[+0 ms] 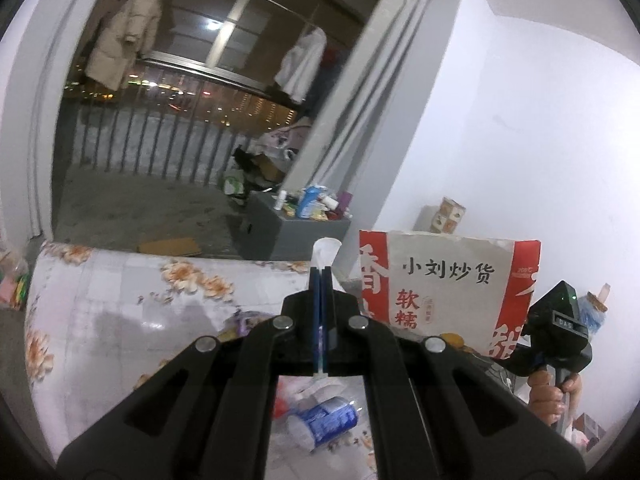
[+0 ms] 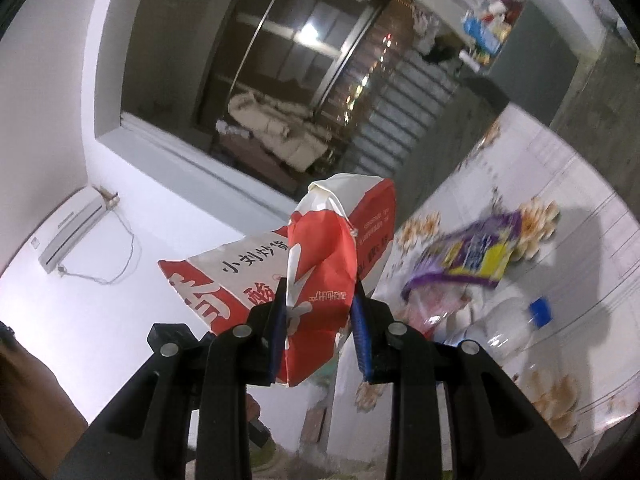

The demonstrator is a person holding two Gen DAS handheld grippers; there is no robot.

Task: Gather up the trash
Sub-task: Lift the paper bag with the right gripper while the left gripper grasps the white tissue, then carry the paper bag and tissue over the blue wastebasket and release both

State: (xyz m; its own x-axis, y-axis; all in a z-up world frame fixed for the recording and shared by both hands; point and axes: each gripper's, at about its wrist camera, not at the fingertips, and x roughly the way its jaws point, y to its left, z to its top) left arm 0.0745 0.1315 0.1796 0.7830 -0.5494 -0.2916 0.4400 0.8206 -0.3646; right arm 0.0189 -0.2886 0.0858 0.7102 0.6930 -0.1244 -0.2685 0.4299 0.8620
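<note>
My left gripper (image 1: 320, 274) is shut on a thin strip of whitish clear plastic (image 1: 326, 248) that sticks up past the fingertips. To its right hangs a red-and-white paper bag (image 1: 448, 292) with black print, held off the table. My right gripper (image 2: 320, 286) is shut on that bag's (image 2: 328, 264) creased red side, with the blue pads pressing it from both sides. Its black housing (image 1: 560, 332) and a person's hand (image 1: 550, 394) show at the bag's right edge. Under my left gripper a crushed bottle with a blue label (image 1: 328, 420) lies on the floral tablecloth (image 1: 120, 300).
On the floral tablecloth (image 2: 580, 208) lie a purple-and-yellow snack packet (image 2: 472, 252) and a clear bottle with a blue cap (image 2: 516, 328). A grey box (image 1: 280, 228) topped with clutter stands by the balcony door. The white wall is close on the right.
</note>
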